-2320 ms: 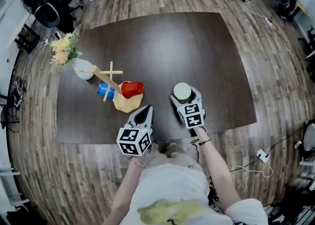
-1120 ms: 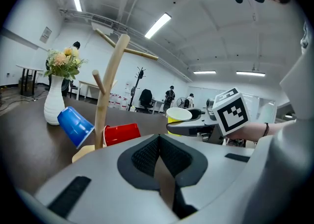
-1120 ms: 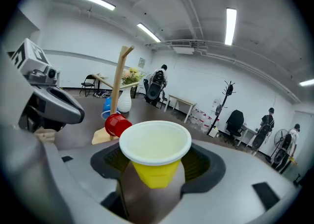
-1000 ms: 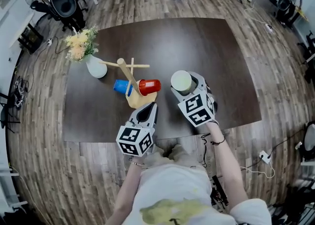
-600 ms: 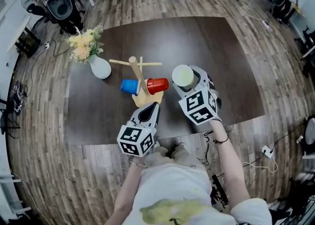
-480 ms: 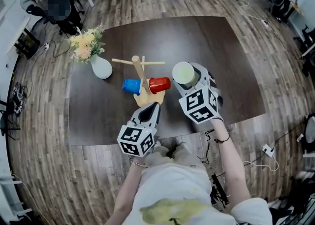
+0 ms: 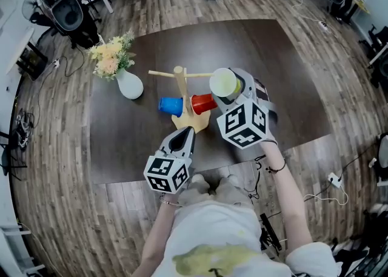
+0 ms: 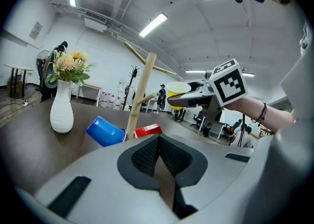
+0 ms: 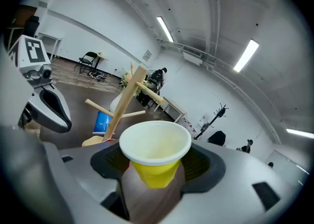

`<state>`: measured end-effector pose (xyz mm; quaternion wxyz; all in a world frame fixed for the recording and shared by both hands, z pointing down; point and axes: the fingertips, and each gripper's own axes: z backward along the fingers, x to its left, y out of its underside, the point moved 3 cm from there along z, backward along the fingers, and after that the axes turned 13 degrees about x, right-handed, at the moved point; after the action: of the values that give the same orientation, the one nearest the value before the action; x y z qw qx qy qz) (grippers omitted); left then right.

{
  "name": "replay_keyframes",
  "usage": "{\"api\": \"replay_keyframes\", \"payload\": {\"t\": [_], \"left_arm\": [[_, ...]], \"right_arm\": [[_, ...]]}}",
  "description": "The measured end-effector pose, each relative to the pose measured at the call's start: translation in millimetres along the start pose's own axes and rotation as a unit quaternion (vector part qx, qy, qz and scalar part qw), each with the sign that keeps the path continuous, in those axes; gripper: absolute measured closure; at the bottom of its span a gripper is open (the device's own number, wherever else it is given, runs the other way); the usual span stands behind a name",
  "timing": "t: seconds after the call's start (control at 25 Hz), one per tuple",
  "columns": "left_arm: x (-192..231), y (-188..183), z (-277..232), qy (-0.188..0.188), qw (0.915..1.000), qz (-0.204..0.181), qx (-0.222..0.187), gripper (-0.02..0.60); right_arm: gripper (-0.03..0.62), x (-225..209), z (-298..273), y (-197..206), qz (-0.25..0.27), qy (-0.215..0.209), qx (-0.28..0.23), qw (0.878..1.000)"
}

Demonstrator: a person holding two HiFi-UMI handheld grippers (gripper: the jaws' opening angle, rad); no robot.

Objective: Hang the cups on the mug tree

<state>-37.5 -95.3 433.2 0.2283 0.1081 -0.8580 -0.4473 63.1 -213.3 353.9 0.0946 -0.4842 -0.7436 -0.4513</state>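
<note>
From where I stand, the hanging step for the last cup is in hand. The right gripper (image 7: 235, 91) is clamped on the yellow cup (image 7: 224, 82), its pads pressing the cup's sides and the mouth facing up, raised above the dark table (image 7: 273, 57). The cup sits at three o'clock from the post of the mug tree (image 7: 182, 88), just beside the tip of the upper peg (image 7: 197, 76) that points that way. I cannot tell whether cup and peg touch.

The blue cup (image 7: 171, 105) lies at nine o'clock of the trunk and the red cup (image 7: 205, 103) at three o'clock. Both are low and turned mouth-in toward the wood, so I judge them already on the lower pegs. That would leave only the yellow one.

The left gripper (image 7: 181, 140) hovers at six o'clock of the tree's base with its jaws together on nothing. A white vase (image 7: 130, 83) of flowers stands at ten o'clock, well apart.

Next, I reckon, the cup must be tipped so its mouth faces the peg's end, then slid along the peg before the jaws part. The tree looks light, so a sideways shove could tip it. The idle gripper is well placed to steady the base.
</note>
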Motion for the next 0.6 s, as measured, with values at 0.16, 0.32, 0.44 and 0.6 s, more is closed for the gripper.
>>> {"api": "replay_keyframes", "payload": {"t": [0.16, 0.32, 0.44, 0.6], "left_arm": [[7.1, 1.0, 3.4, 0.001, 1.0, -0.001, 0.0, 0.558], [14.5, 1.2, 7.1, 0.005, 1.0, -0.002, 0.0, 0.558], [18.4, 1.9, 9.7, 0.007, 1.0, -0.003, 0.0, 0.558], [22.9, 1.7, 12.0, 0.011, 0.9999, -0.004, 0.0, 0.558]], "right_arm": [[0.276, 0.0, 2.0, -14.5, 0.025, 0.021, 0.004, 0.999], [0.276, 2.2, 3.1, -31.7, 0.062, 0.046, 0.011, 0.997], [0.276, 7.4, 3.8, -40.7, 0.093, 0.062, 0.022, 0.993], [0.276, 14.2, 3.9, -50.2, 0.142, 0.088, 0.033, 0.985]]}}
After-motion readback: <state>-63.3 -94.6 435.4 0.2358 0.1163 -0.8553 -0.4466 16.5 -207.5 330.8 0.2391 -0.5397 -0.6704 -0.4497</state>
